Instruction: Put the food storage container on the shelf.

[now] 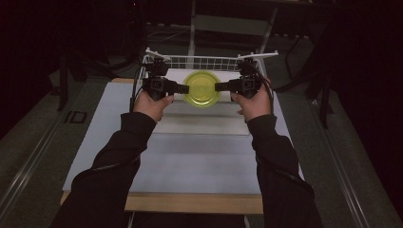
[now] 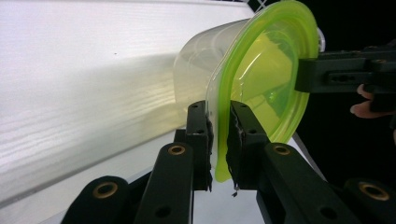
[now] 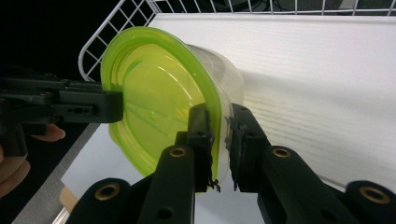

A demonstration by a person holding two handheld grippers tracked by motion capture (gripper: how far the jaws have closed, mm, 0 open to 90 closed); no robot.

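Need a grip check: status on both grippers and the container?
Left gripper and right gripper both shut on lidded container rim. Container held off table. Wire basket behind.

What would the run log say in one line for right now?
left gripper: shut on container rim | right gripper: shut on container rim | container: green lid on, near wire basket

The base of the clear container is hidden behind its green lid in the high view. The lid rim is covered where the left gripper fingers clamp it. The wire basket is cut off by the right gripper view's top edge.
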